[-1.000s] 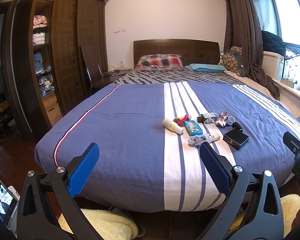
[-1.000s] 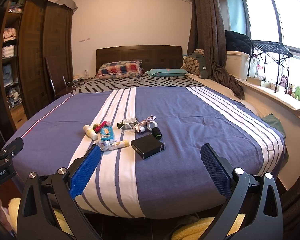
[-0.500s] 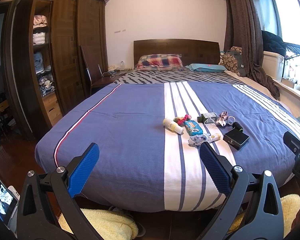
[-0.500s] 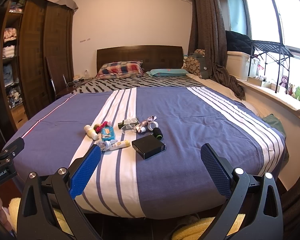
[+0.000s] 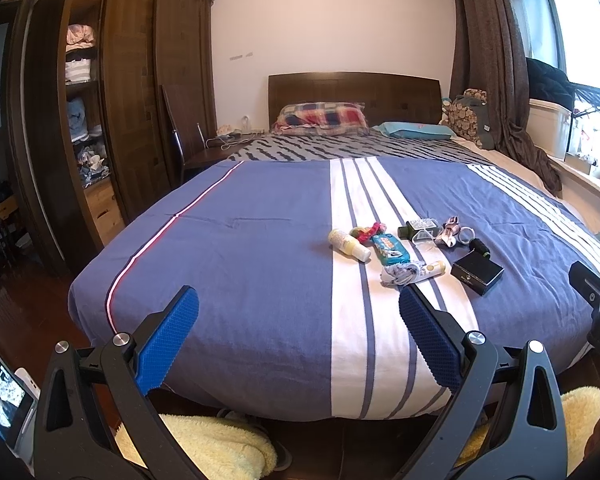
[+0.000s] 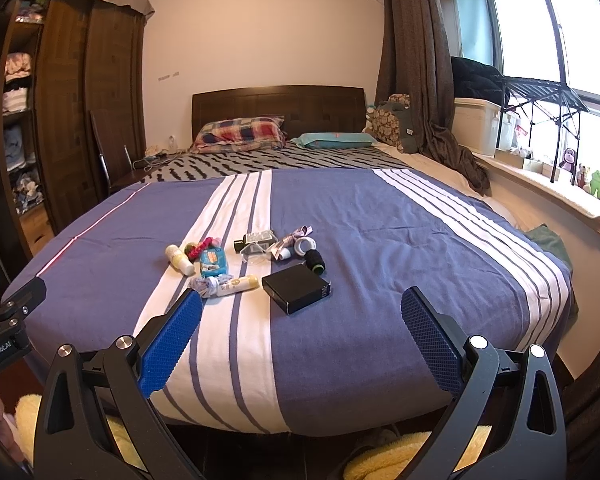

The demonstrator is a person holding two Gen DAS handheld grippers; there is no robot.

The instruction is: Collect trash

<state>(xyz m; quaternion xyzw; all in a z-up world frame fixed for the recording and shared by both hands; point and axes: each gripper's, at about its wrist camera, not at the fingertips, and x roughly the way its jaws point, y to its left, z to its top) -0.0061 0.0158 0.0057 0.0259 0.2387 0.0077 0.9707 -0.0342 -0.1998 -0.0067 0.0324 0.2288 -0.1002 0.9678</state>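
Bedroom scene: a bed (image 5: 260,240) with a blue-and-white striped cover fills both wrist views, backed by a dark headboard (image 5: 354,98), a wooden wardrobe (image 5: 140,92) and a curtained window (image 6: 540,28). Both grippers hover short of the foot of the bed, each empty.

Left gripper (image 5: 299,336): fingers spread wide, nothing between the blue pads (image 5: 168,340). The litter lies ahead and to its right, on the white stripes. Nearest its right finger, a crumpled wrapper (image 5: 400,273) touches a small yellow tube (image 5: 432,269). Beyond these lie a cream bottle (image 5: 348,244), a blue packet (image 5: 389,249) and a black box (image 5: 477,273). The right gripper's edge shows at the far right.

Right gripper (image 6: 301,334): fingers likewise spread wide and holding nothing. The same cluster lies ahead and slightly left: black box (image 6: 297,293) almost straight ahead, yellow tube (image 6: 238,285) and wrapper (image 6: 209,284) just past the left fingertip. Farther off are the cream bottle (image 6: 179,260), blue packet (image 6: 214,262), a clear plastic container (image 6: 256,250), a white tape ring (image 6: 305,245) and a black spool (image 6: 314,261). Yellow towelling (image 5: 204,444) lies on the floor below the grippers.
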